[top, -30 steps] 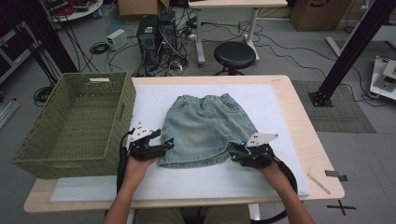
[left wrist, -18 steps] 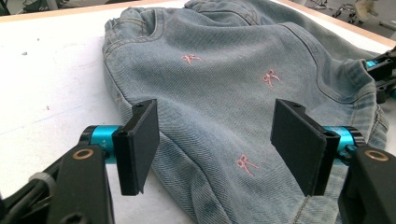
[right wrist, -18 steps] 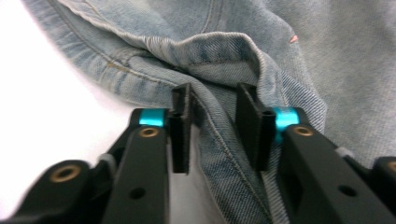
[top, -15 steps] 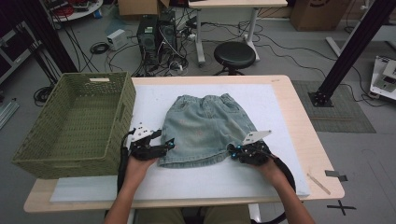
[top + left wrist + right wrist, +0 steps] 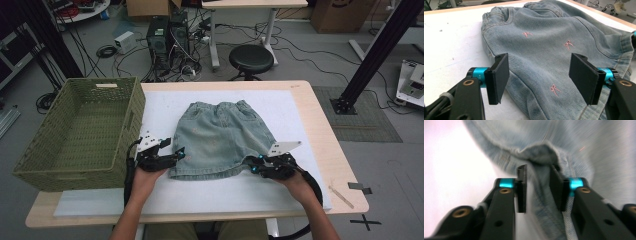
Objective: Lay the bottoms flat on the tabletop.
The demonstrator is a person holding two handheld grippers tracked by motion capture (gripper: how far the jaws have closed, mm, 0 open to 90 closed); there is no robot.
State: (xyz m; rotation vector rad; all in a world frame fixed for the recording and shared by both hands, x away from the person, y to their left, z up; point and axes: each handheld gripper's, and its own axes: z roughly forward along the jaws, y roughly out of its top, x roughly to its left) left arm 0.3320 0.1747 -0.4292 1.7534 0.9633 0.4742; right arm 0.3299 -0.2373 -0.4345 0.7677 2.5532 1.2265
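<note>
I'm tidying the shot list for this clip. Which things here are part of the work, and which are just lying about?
In the job:
- denim skirt
- left hand-held gripper, open at the hem
- right hand-held gripper, jaws just reopening, hem fabric between them

Lying about:
- green basket
- black stool
- computer tower

Black stool (image 5: 251, 57) on grey floor (image 5: 310, 50)

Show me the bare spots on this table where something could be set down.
Free: the white mat strip between the green basket and the denim skirt; the band beyond its waistband; the patch to its right, up to the wooden table edge; the near strip below the hem. Crowded: the hem corners, where the left gripper and right gripper sit.
</note>
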